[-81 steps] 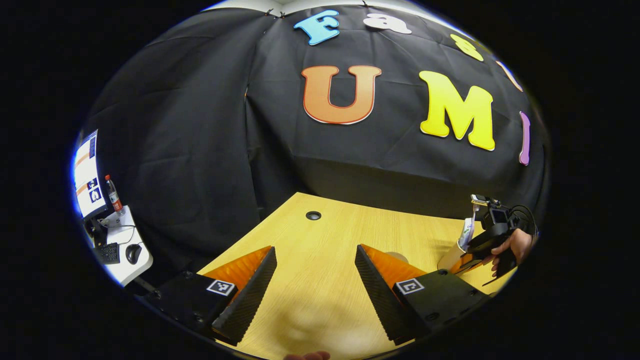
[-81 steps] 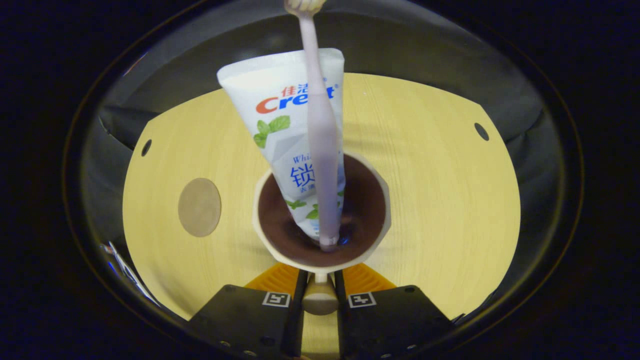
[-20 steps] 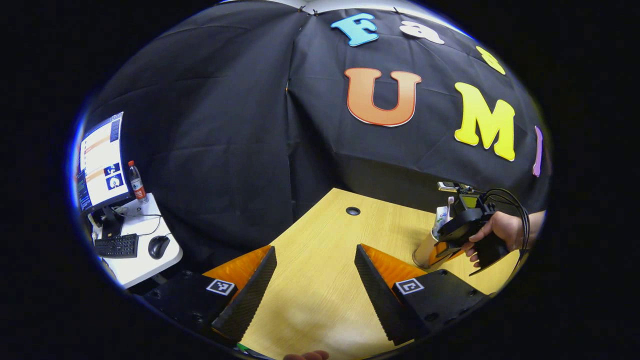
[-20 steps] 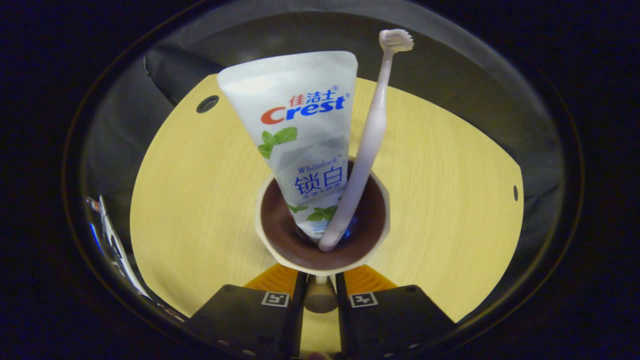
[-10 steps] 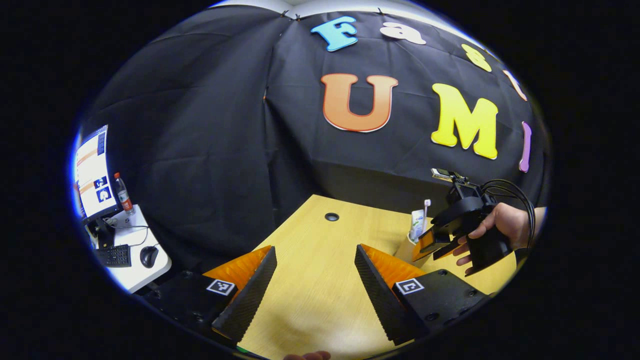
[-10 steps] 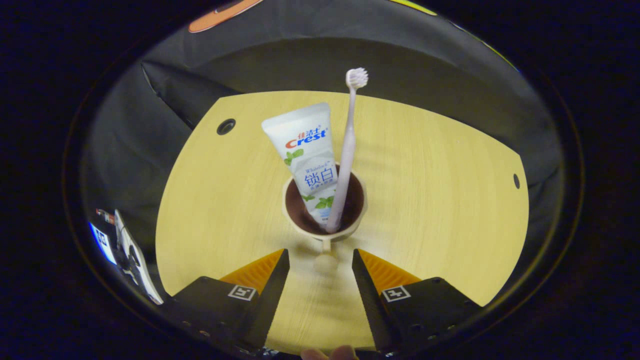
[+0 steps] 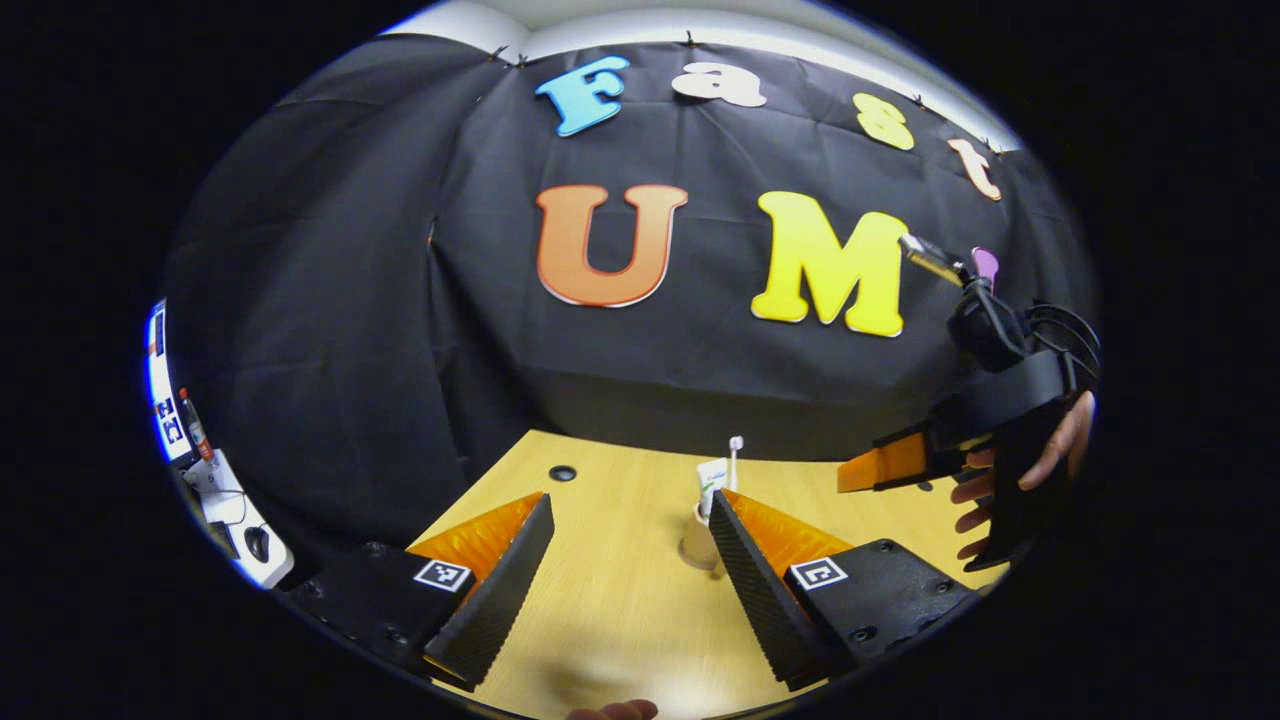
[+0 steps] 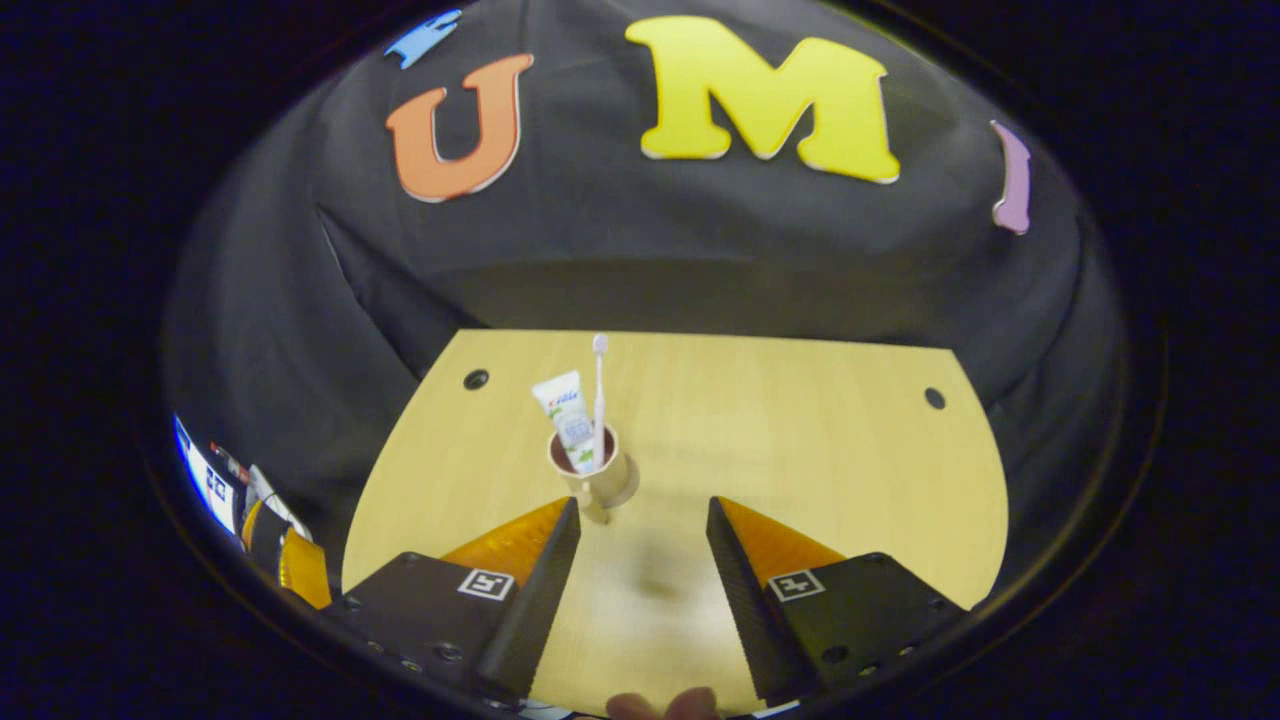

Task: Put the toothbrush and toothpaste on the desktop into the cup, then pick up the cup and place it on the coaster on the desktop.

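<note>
Pale wood-grain worktop [image 8: 800, 420]. Round cup [image 8: 598, 478] stands left of centre, holding flat toothpaste [image 8: 566, 408] tube and slim toothbrush [image 8: 599, 395] upright. Right gripper [image 8: 640, 560] jaws wide, empty; left gripper [image 7: 630, 560] jaws wide, empty.

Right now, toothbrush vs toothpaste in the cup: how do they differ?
The toothbrush is a thin stick standing close to upright; the toothpaste is a wide flat tube leaning left in the right gripper view. The toothbrush's bristle head reaches higher than the toothpaste's flat end. Both stand in the cup on the desktop, free of either gripper.
</note>
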Tool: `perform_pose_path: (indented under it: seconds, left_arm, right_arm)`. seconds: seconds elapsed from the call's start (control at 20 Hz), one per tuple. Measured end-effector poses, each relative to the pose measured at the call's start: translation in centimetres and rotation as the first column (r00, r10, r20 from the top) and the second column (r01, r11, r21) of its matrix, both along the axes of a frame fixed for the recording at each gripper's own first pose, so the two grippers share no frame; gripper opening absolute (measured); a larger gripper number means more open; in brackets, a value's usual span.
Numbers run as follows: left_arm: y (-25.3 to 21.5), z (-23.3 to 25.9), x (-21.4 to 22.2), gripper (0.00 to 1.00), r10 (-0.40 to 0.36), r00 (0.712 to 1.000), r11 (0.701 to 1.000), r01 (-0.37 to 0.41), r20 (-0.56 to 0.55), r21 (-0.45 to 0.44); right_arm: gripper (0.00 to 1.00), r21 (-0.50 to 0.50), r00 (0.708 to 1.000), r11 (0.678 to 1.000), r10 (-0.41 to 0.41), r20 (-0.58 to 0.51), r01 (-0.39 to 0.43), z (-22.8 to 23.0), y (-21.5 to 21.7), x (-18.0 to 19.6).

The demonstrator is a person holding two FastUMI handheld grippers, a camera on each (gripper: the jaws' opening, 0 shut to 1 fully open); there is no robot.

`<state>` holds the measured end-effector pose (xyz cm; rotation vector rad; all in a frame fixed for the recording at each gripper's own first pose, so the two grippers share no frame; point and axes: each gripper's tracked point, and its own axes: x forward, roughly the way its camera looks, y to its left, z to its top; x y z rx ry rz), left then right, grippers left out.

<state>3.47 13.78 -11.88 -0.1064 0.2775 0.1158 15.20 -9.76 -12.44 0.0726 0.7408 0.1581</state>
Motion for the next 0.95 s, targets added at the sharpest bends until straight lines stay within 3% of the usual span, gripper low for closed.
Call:
perform_pose_path:
  seconds: [0.15, 0.35, 0.45, 0.55, 0.75, 0.9, 0.95]
  left_arm:
    - [-3.3, 2.8, 0.8, 0.99, -0.059, 0.997, 0.998, 0.059, 0.039, 0.007]
    - [-6.9, 6.8, 1.4, 0.99, -0.124, 0.987, 0.992, 0.124, 0.097, 0.004]
    - [-7.9, 9.0, 1.4, 0.99, -0.141, 0.980, 0.990, 0.141, 0.139, 0.011]
    - [-8.7, 10.9, 1.3, 1.00, -0.150, 0.973, 0.988, 0.151, 0.177, 0.008]
    - [-9.2, 12.3, 0.6, 0.99, -0.136, 0.969, 0.991, 0.136, 0.208, 0.013]
    - [-9.7, 12.4, -0.4, 0.99, -0.125, 0.968, 0.992, 0.129, 0.218, -0.005]
    - [-10.0, 12.3, -0.9, 0.92, -0.129, 0.968, 0.991, 0.134, 0.218, -0.011]
  right_arm:
    - [0.77, -0.026, 0.964, 0.999, -0.039, 0.264, 0.047, 6.8, -4.2, -1.5]
    - [0.77, -0.043, 0.854, 0.989, -0.097, 0.512, 0.138, 13.4, -9.0, -4.2]
    - [0.78, -0.030, 0.814, 0.982, -0.139, 0.565, 0.188, 14.3, -10.9, -5.6]
    - [0.82, -0.033, 0.791, 0.974, -0.163, 0.589, 0.225, 14.7, -12.3, -6.8]
    - [0.97, -0.027, 0.770, 0.970, -0.175, 0.613, 0.242, 14.8, -13.4, -8.2]
    - [0.94, -0.019, 0.766, 0.967, -0.188, 0.615, 0.253, 14.4, -14.3, -8.8]
    - [0.98, -0.016, 0.762, 0.966, -0.192, 0.619, 0.257, 14.2, -14.6, -8.9]
